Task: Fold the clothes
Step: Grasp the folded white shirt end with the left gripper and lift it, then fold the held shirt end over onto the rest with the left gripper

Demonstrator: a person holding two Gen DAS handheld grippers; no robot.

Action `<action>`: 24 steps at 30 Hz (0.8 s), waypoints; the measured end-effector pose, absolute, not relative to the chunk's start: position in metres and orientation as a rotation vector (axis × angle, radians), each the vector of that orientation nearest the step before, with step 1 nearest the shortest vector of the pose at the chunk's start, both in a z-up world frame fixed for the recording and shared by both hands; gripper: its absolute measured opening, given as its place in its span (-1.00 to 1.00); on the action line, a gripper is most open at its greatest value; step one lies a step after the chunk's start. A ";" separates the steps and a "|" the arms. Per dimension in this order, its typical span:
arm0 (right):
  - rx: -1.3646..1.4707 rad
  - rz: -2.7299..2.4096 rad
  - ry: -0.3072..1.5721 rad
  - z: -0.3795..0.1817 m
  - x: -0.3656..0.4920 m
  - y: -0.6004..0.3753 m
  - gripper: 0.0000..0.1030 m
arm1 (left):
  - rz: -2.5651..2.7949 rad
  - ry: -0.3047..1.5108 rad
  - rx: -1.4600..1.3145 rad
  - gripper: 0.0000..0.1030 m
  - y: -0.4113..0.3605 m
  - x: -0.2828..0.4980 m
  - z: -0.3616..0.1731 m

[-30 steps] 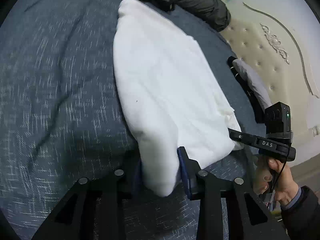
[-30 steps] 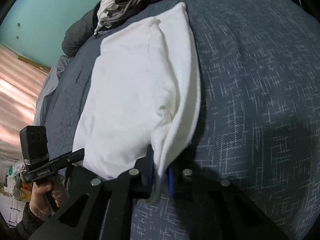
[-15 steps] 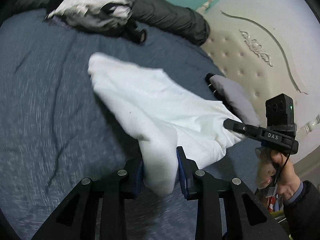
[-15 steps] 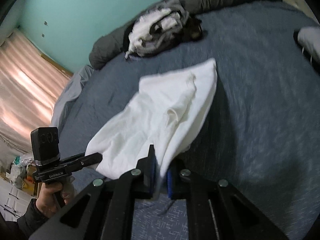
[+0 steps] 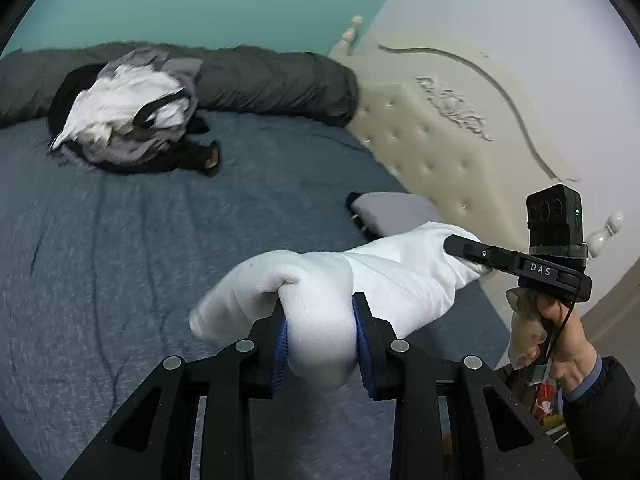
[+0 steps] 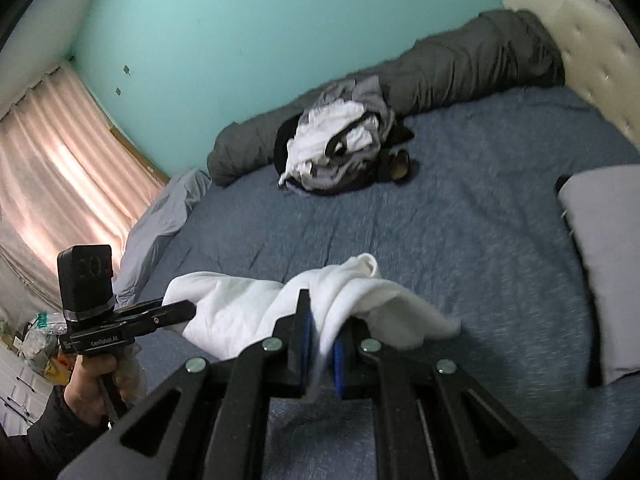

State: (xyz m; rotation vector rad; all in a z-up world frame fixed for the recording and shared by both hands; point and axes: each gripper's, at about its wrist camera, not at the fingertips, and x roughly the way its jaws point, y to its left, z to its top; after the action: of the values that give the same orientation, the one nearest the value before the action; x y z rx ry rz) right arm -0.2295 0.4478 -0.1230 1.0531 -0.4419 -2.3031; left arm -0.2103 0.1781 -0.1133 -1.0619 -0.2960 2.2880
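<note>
Aloft, white garment (image 5: 384,280) stretches between both clamped tongs (image 5: 320,340) (image 6: 320,344).

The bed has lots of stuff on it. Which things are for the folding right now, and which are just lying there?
For the folding:
white garment
left tongs, clamped on it
right tongs, clamped on it

Just lying there:
heap of clothes
dark rolled duvet
grey pillow
blue bedspread
</note>
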 end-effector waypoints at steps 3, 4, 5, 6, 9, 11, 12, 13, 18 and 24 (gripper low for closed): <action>1.031 -2.323 -0.435 -0.102 -0.215 0.469 -0.85 | 2.270 -0.275 -1.037 -0.39 0.199 -0.202 -0.098; 1.026 -2.329 -0.433 -0.096 -0.211 0.476 -0.85 | 2.259 -0.272 -1.029 -0.39 0.207 -0.199 -0.093; 1.022 -2.337 -0.431 -0.090 -0.206 0.484 -0.85 | 2.249 -0.269 -1.023 -0.39 0.215 -0.196 -0.089; 1.017 -2.345 -0.433 -0.085 -0.203 0.492 -0.85 | 2.244 -0.263 -1.017 -0.39 0.222 -0.194 -0.086; 1.006 -2.367 -0.443 -0.074 -0.194 0.515 -0.85 | 2.226 -0.242 -1.002 -0.39 0.244 -0.189 -0.077; 1.001 -2.380 -0.447 -0.068 -0.190 0.528 -0.85 | 2.223 -0.235 -0.995 -0.39 0.256 -0.193 -0.071; 0.998 -2.387 -0.449 -0.065 -0.188 0.534 -0.85 | 2.223 -0.231 -0.991 -0.39 0.261 -0.194 -0.068; 0.995 -2.394 -0.453 -0.063 -0.187 0.541 -0.85 | 2.222 -0.228 -0.987 -0.39 0.267 -0.196 -0.066; 0.981 -2.418 -0.464 -0.049 -0.192 0.568 -0.85 | 2.218 -0.211 -0.968 -0.39 0.296 -0.206 -0.052; 0.980 -2.443 -0.466 -0.030 -0.225 0.596 -0.85 | 2.224 -0.194 -0.955 -0.39 0.330 -0.231 -0.034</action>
State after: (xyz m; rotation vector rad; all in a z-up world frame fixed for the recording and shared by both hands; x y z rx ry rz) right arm -0.2251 0.5960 -0.0305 0.9800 -0.4664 -2.4431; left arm -0.2305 0.3304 -0.0342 -0.9551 -0.1941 2.2239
